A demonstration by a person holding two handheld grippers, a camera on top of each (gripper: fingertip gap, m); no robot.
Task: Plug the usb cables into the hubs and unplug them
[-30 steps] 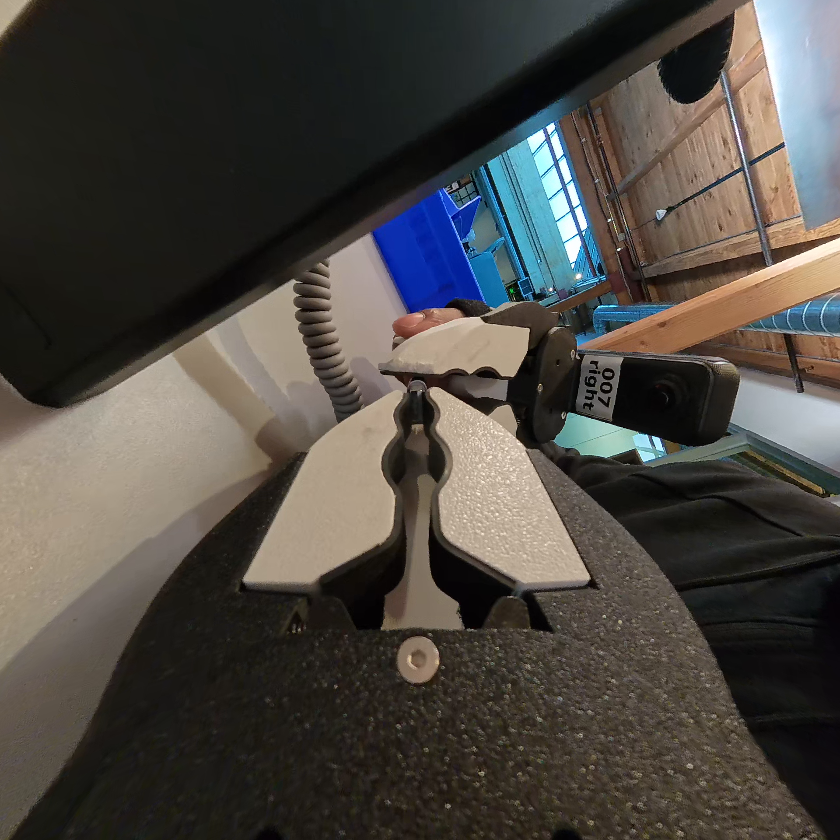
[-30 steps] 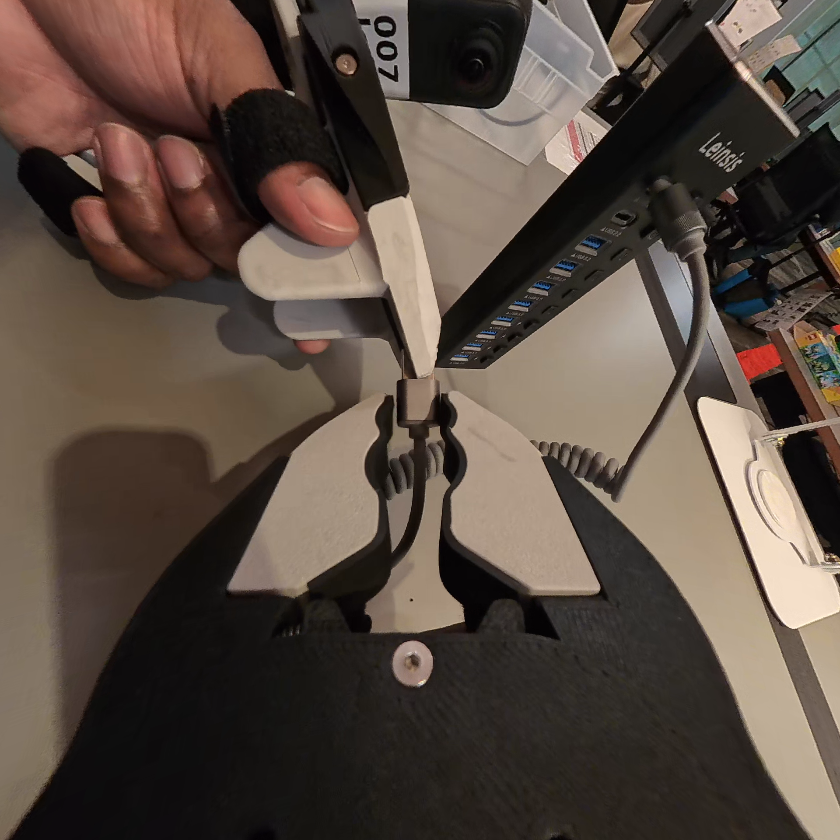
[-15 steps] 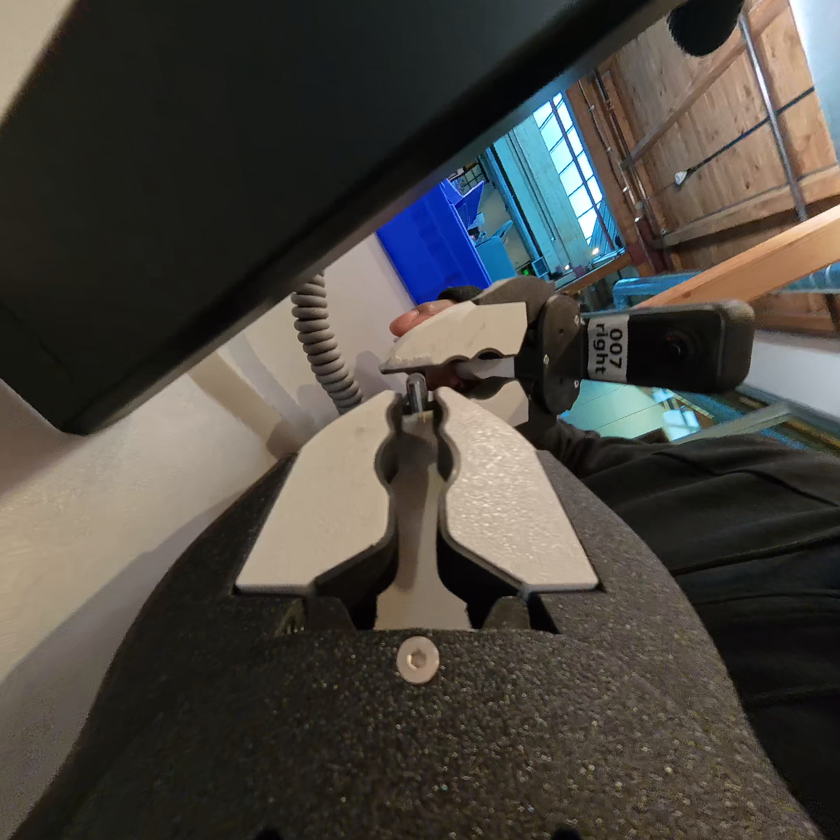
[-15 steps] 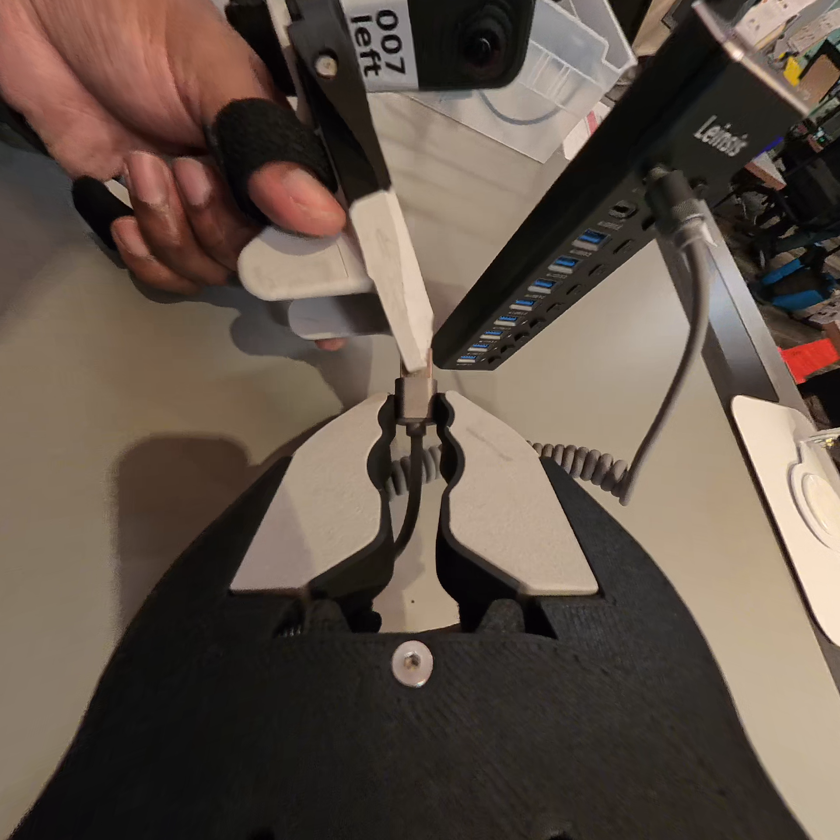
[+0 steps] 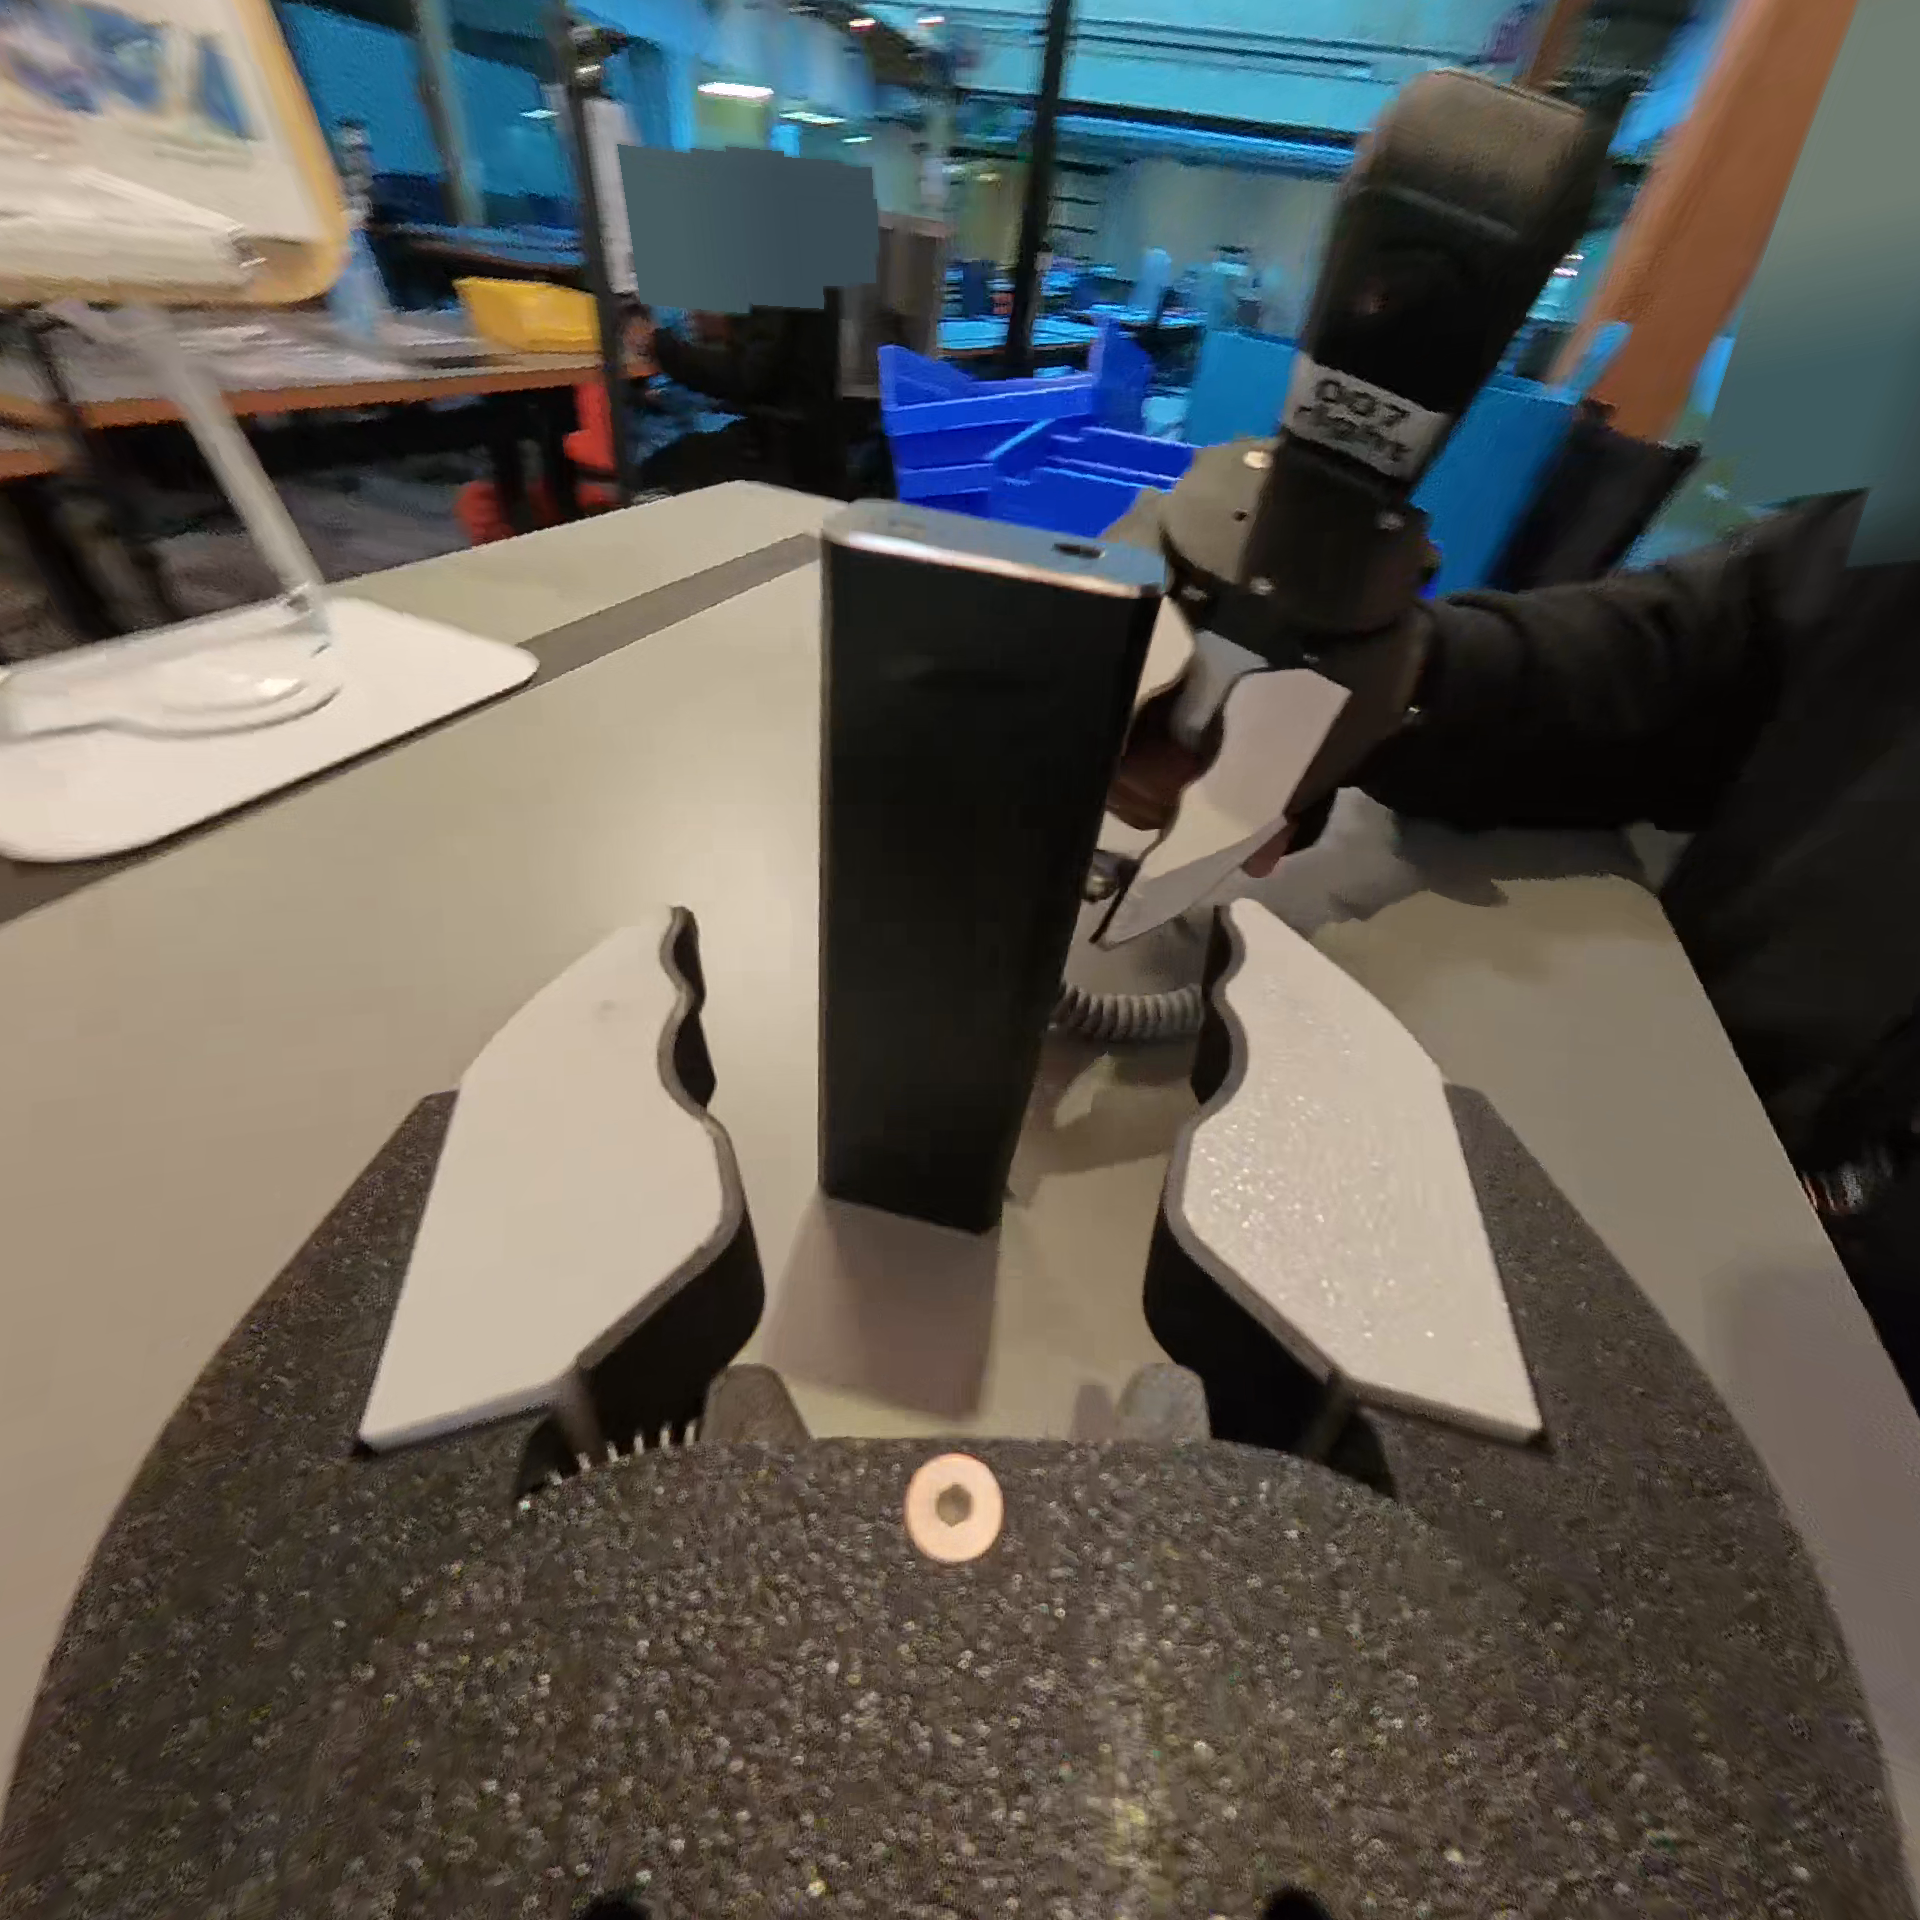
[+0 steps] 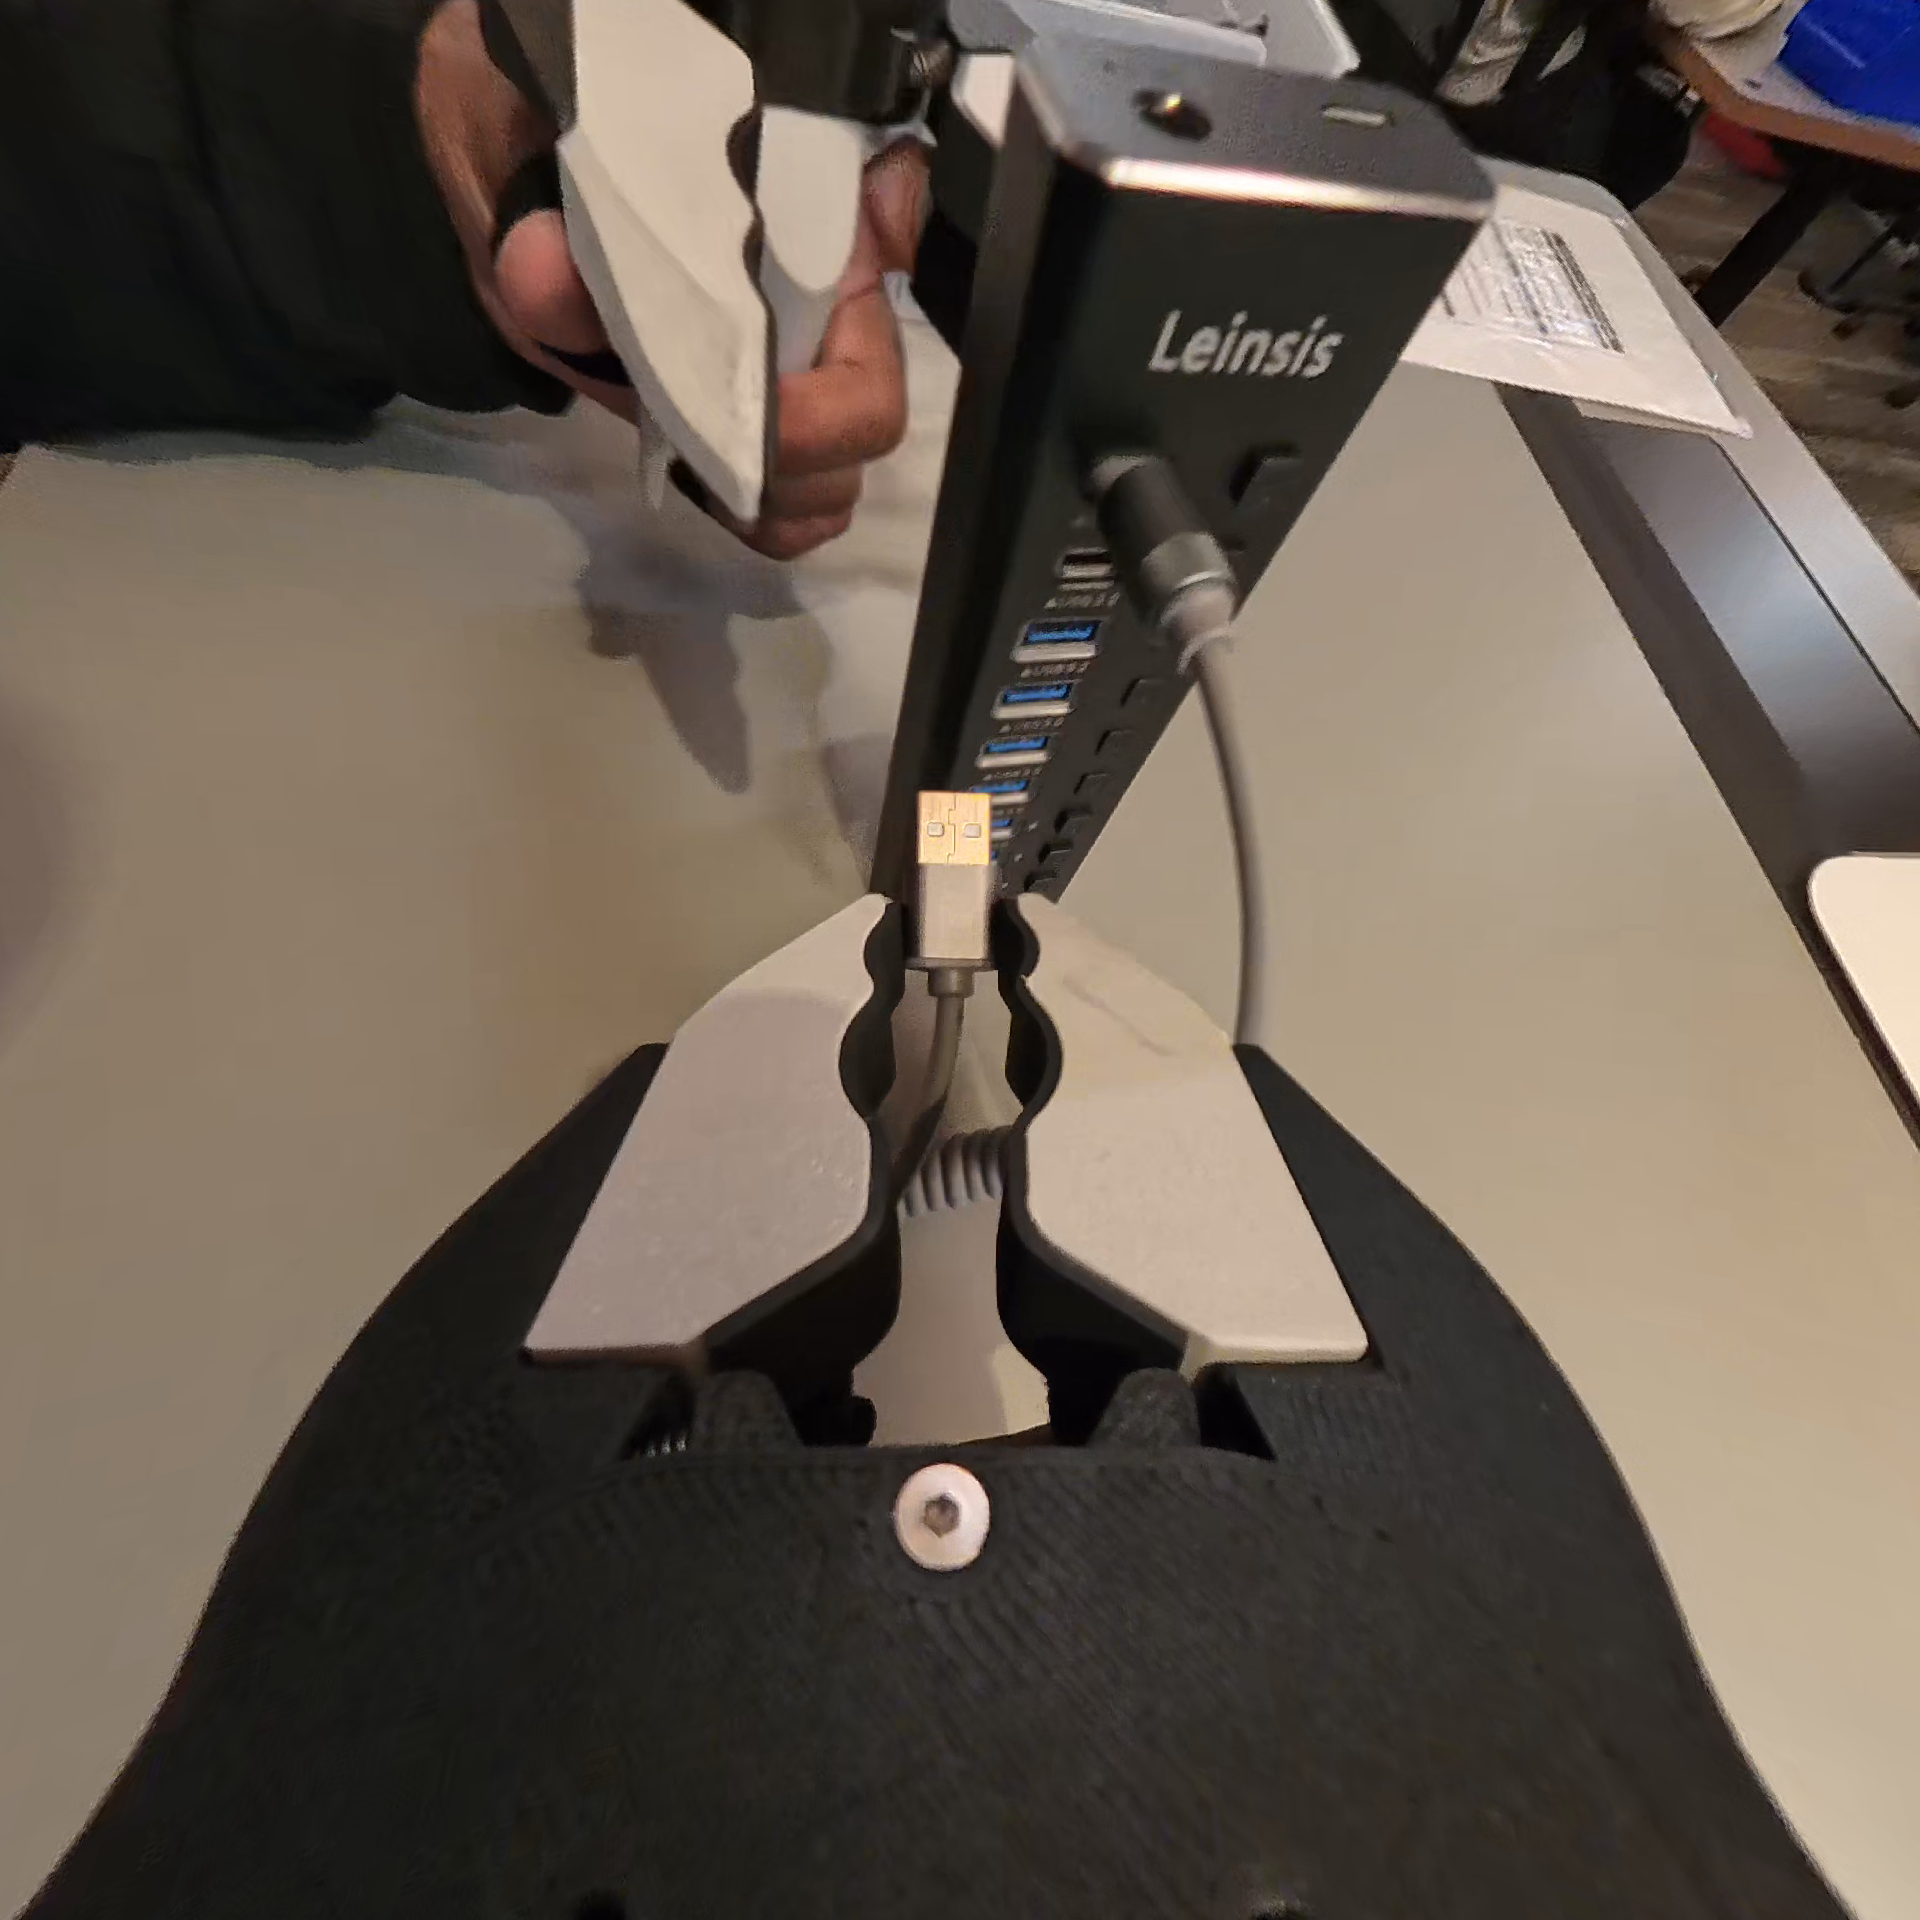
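A long black USB hub (image 5: 935,831) stands on end on the grey table (image 5: 416,987). Its face with the blue ports shows in the right wrist view (image 6: 1195,312). A grey cable (image 6: 1226,831) is plugged in near its top. My left gripper (image 5: 954,920) is open and empty, with its fingers wide on either side of the hub's lower part and not touching it. My right gripper (image 6: 948,909) is shut on the grey housing of a USB plug (image 6: 951,862). The plug's gold tip points up just in front of the lowest ports. The plug's coiled cable (image 5: 1132,1013) trails on the table.
A white pad with a clear stand (image 5: 260,707) lies at the left, and it also shows in the right wrist view (image 6: 1870,956). A printed sheet (image 6: 1558,312) lies behind the hub. Blue bins (image 5: 1018,436) stand beyond the table's far edge. A dark sleeve (image 5: 1610,707) reaches in from the right. My right fingertips sit around 7 cm from my left ones.
My left gripper let go of the plug's tip, opened wide and swung round to face the hub. My right gripper still holds the plug, whose gold tip is now bare.
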